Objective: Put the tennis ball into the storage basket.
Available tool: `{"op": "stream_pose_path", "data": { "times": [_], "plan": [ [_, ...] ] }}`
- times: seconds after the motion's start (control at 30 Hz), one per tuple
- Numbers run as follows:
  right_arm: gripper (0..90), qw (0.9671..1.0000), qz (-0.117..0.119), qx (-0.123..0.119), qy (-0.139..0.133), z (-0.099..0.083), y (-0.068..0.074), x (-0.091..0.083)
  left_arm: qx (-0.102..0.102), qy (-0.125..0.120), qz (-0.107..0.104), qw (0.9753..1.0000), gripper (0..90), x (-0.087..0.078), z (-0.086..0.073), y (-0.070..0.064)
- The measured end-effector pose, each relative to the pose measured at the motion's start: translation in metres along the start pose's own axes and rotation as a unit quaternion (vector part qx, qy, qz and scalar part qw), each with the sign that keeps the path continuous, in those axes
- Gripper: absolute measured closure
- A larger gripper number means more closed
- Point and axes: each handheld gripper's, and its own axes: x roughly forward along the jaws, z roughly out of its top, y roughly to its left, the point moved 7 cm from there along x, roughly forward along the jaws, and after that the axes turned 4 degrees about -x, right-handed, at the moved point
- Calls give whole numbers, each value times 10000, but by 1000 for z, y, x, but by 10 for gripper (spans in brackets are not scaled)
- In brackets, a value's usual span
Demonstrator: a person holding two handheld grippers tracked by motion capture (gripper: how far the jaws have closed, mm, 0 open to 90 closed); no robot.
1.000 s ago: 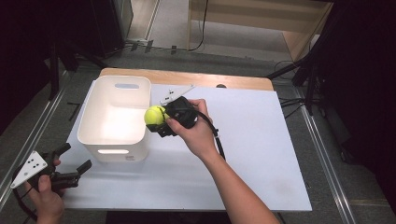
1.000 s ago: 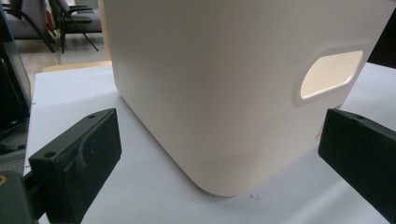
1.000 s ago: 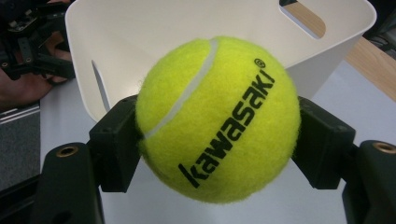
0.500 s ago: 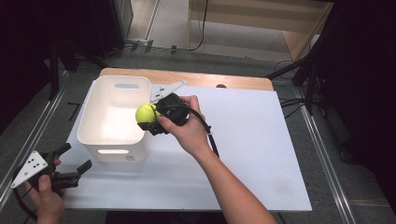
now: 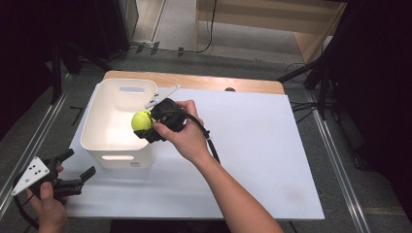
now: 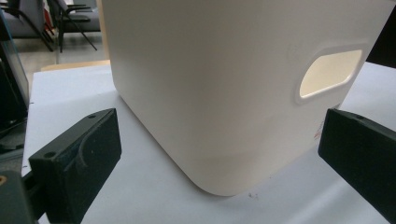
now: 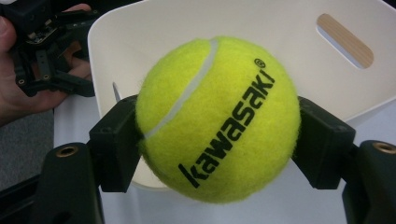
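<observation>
A yellow tennis ball [image 5: 141, 120] [image 7: 219, 119], printed "kawasaki", is clamped between the jaws of my right gripper [image 5: 145, 124] [image 7: 219, 149]. It hangs over the right rim of the white bin [image 5: 108, 141] [image 7: 280, 51]. My left gripper [image 5: 80, 167] [image 6: 219, 154] stands open at the table's front left corner, its jaws pointing at the bin's near corner [image 6: 219, 102] with nothing between them.
The white table top [image 5: 257, 141] stretches right of the bin. A wooden strip [image 5: 194, 81] runs along the far edge. Metal rails flank both sides of the table. The left hand and its gripper [image 7: 42, 56] sit beyond the bin in the right gripper view.
My right gripper has carried the ball leftward, from beside the bin's right wall to over its rim. The left gripper has stayed put.
</observation>
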Motion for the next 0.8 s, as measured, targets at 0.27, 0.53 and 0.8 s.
{"op": "stream_pose_path", "data": {
  "times": [0.27,0.53,0.8],
  "plan": [
    [247,9999,53,-21,129,-1,3,16,18,17,-15,10000,0,0,0,0],
    [243,9995,86,-106,286,-4,2,29,12,15,-13,10000,0,0,0,0],
    [221,9995,101,-132,287,-6,3,29,16,9,-19,10000,0,0,0,0]
  ]
}}
